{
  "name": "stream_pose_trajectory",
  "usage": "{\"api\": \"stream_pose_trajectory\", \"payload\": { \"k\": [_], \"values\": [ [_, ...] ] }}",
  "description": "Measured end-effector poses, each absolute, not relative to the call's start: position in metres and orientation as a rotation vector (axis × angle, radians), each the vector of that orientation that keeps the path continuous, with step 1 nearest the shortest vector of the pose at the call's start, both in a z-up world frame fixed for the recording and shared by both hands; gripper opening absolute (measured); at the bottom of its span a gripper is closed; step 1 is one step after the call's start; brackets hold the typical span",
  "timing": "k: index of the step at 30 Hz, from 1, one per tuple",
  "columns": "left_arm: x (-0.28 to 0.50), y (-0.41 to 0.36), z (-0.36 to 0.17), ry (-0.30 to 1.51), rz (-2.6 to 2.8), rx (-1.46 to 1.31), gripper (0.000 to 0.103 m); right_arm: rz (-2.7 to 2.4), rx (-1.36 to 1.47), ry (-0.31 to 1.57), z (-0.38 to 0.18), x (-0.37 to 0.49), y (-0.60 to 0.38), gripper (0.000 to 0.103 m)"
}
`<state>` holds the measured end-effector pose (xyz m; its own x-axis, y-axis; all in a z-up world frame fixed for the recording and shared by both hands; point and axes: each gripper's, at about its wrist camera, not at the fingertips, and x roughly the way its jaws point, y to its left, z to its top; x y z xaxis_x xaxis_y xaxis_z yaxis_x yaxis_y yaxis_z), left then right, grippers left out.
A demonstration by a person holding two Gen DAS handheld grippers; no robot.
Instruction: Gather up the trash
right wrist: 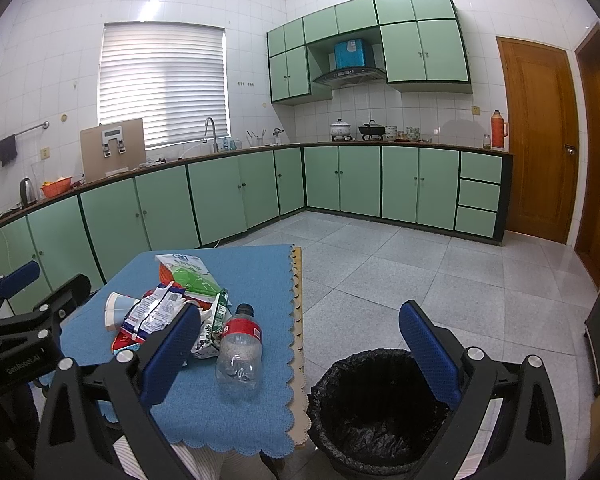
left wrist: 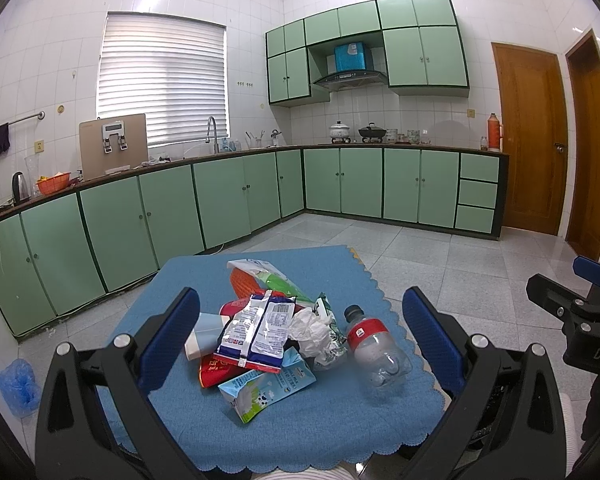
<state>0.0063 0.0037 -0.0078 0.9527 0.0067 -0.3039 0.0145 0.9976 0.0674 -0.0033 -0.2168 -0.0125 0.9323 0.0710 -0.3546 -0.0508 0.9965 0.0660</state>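
Our blue finger pads stand wide apart on both tools: the left gripper is spread with nothing between its fingers, and the right gripper is likewise spread and holds nothing.

Ahead of the left gripper we see the trash heaped on a blue scalloped tablecloth: a white and blue snack wrapper on top, a light blue milk carton at the near edge, a crumpled white tissue beside it, and a clear plastic bottle with a red label lying on its side to the right, apart from the heap. A green and white bag lies at the far side.

From the right wrist view, a bin lined with a black bag stands on the floor just beside the table's right edge, under the right gripper.

Around us is a kitchen with a pale grey tiled floor, mint green cabinets along two walls, a window with white blinds, and wooden doors on the right.
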Motion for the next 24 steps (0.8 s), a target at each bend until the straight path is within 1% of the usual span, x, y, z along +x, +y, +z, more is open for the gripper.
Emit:
{"api": "stream_pose_trajectory", "payload": {
  "k": [24],
  "values": [
    [0.0111, 0.008, -0.013, 0.311, 0.002, 0.066, 0.098, 0.064, 0.06, 0.361, -0.0104, -0.0054, -0.2166, 0.097]
  ]
}}
